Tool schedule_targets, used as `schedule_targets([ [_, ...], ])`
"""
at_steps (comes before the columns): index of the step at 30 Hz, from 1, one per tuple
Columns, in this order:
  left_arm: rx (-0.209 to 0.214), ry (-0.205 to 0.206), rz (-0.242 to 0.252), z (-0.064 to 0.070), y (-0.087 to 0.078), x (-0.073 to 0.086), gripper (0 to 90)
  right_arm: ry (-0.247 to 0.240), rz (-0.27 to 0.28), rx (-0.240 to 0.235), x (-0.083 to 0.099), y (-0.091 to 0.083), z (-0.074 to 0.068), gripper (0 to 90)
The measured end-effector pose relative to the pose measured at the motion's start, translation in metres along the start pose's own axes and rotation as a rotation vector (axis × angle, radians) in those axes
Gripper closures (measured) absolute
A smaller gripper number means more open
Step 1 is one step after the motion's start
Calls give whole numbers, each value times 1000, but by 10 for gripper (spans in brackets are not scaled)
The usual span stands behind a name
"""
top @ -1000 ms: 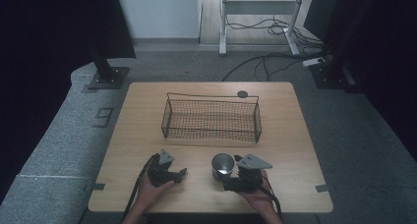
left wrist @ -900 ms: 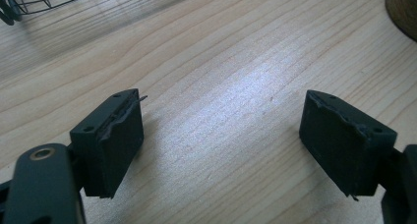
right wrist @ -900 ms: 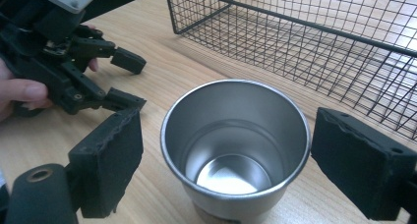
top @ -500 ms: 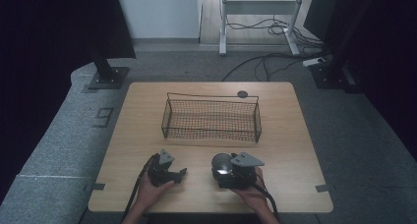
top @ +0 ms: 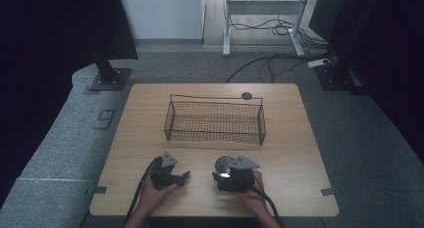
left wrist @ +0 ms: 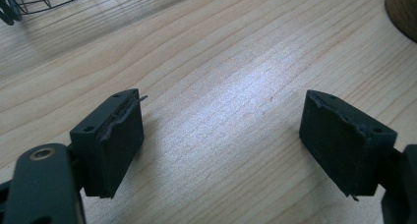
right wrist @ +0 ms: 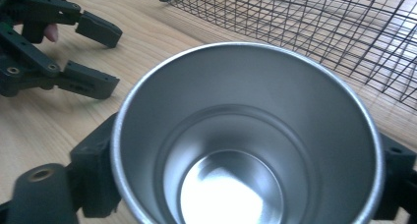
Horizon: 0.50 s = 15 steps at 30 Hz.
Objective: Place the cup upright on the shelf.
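The right tool (top: 226,175) is gripping a steel cup (right wrist: 246,135) by its sides, mouth toward the camera, low over the near part of the wooden surface (top: 290,138). The left tool (left wrist: 221,145) is resting beside it, jaws spread and empty. The wire basket (top: 215,120) is standing just beyond. Judged next: carrying the cup level, clearing the basket's near rim before lowering, and avoiding a squeeze that lets the smooth wall slip.

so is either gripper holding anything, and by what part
The right gripper clamps the metal cup by its outer wall, one jaw on each side. The left gripper is open, holding nothing.
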<state>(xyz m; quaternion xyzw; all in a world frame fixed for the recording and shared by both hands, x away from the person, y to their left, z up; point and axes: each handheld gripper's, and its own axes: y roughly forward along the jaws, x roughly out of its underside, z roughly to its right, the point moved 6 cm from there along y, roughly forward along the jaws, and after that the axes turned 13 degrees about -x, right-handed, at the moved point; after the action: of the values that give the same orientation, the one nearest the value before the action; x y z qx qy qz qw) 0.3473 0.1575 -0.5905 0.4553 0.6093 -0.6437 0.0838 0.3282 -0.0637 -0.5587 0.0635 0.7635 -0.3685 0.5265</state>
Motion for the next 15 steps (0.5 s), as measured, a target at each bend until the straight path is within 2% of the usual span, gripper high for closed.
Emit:
schedule_targets([
  [10, 0, 0, 0, 0, 0, 0, 169, -21, 4, 10, 1, -1, 1, 180],
  [15, 0, 0, 0, 0, 0, 0, 169, -16, 6, 0, 0, -2, 2, 182],
])
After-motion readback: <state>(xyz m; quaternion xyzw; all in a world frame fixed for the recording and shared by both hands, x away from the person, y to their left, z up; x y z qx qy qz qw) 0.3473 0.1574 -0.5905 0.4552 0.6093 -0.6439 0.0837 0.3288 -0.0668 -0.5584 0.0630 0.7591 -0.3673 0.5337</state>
